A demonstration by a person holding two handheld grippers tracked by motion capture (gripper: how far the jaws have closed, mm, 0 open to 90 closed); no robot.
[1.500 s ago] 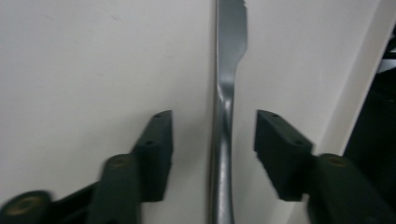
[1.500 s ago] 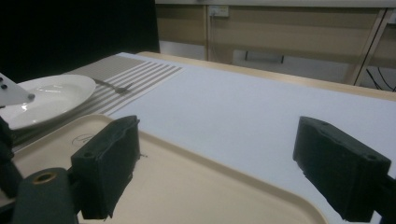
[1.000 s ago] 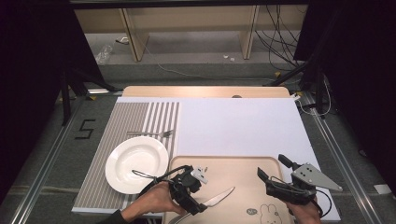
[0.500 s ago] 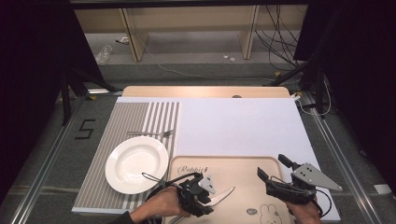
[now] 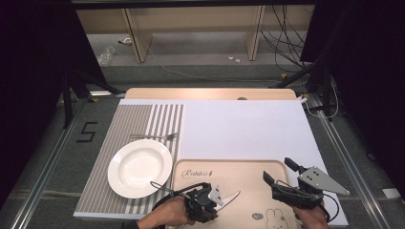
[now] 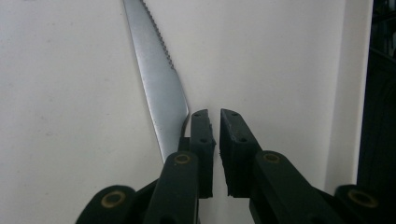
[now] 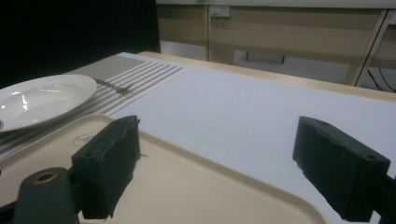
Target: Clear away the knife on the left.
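Knife (image 6: pixel 159 79) lies flat on the tray (image 6: pixel 70 116), its serrated blade running up along the outer face of one jaw of the left gripper (image 6: pixel 215 114). The jaws have just been closing and stand at a narrow slit. I see bare tray through the slit, nothing between the pads, so I log no grip.

Risk, my judgement: if the jaws finish closing here they pinch air, or nudge the knife sideways across the smooth tray. A lift then comes up empty.

Right gripper (image 7: pixel 215 140) has its jaws wide and holds nothing, low over the tray's far rim.

View notes: the left gripper view gives the blade-to-jaw offset. The high view puts the knife (image 5: pixel 229 197) at the tray's near edge, with plate (image 5: pixel 139 167) and fork (image 5: pixel 153 136) left on the counter (image 5: pixel 239 124).
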